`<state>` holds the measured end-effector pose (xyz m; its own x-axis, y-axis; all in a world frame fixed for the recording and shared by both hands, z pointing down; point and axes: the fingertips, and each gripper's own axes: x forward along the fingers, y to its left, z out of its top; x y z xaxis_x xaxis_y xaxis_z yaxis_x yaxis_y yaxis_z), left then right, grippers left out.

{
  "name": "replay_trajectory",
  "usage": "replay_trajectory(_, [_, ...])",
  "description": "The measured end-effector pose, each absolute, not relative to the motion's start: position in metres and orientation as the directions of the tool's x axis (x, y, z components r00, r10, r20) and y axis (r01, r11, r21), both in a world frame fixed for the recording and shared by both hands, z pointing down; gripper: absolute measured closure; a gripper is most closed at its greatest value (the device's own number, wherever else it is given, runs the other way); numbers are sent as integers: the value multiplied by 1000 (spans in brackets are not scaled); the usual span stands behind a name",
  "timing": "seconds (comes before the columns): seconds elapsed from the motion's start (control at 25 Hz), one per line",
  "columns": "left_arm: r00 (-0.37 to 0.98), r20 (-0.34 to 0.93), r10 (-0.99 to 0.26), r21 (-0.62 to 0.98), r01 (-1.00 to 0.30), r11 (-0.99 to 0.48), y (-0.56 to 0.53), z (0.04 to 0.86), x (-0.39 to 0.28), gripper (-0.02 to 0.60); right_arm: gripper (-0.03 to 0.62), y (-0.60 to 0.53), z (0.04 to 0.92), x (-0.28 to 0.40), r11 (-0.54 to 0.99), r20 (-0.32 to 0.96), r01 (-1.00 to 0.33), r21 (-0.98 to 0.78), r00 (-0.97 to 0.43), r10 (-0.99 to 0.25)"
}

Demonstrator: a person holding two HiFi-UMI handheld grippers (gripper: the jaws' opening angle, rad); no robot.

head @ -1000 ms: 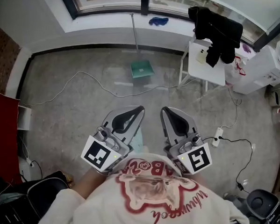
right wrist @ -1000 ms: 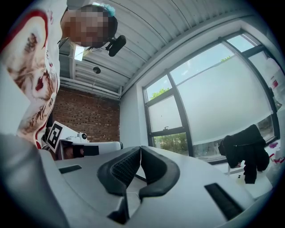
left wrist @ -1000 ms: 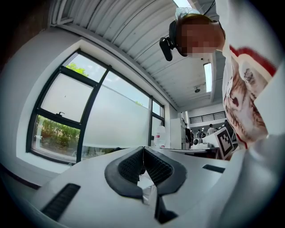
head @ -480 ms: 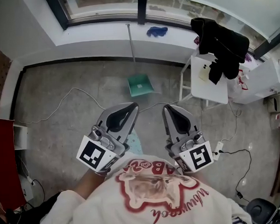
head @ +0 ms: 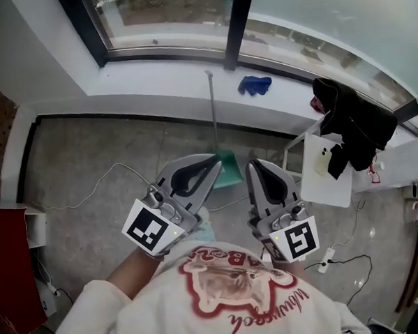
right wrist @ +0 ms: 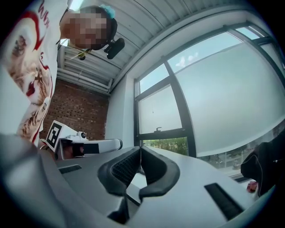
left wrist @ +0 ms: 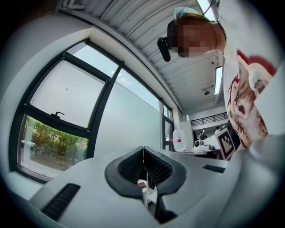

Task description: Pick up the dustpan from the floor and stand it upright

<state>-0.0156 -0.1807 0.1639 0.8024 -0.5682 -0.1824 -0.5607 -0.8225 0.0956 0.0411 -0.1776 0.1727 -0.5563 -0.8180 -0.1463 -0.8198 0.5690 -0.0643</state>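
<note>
The green dustpan (head: 229,173) lies on the concrete floor below the window, and its long grey handle (head: 212,114) reaches up to the white sill. In the head view it shows between my two grippers, partly hidden by the left one. My left gripper (head: 212,160) is shut with nothing in it, its tip over the pan's left edge in the picture. My right gripper (head: 254,166) is shut and empty too, just right of the pan. Both grippers are held above the floor. The left gripper view (left wrist: 143,149) and the right gripper view (right wrist: 140,149) show closed jaws against window and ceiling, no dustpan.
A blue cloth (head: 255,85) lies on the sill. A white table (head: 326,170) with a black garment (head: 355,124) stands at the right. A white cable (head: 91,193) winds over the floor at the left; a power strip (head: 331,255) lies at the lower right.
The person has walked toward the window. The dustpan has come from well ahead to right at the gripper tips. Both grippers stayed shut and side by side.
</note>
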Motion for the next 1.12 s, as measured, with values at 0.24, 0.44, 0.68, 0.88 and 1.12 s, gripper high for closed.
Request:
replay_trajectory(0.24, [796, -169, -581, 113, -570, -814, -242, 166, -18, 560, 569, -236, 173, 43, 553, -135, -827, -97, -540, -831])
replay_trajectory(0.44, [786, -146, -600, 141, -584, -799, -267, 183, -9, 560, 569, -264, 194, 48, 585, -94, -805, -98, -578, -811])
replay_trajectory(0.68, [761, -128, -636, 201, -608, -768, -292, 202, -8, 560, 569, -290, 214, 43, 618, -25, -779, -101, -619, -785])
replay_trajectory(0.88, [732, -117, -671, 238, -635, -735, -323, 229, -7, 560, 569, -329, 254, 47, 621, 31, -775, -116, -628, -778])
replay_trajectory(1.12, [697, -64, -714, 278, -675, -684, -336, 273, -21, 560, 568, -381, 312, 37, 662, 60, -737, -136, -673, -737])
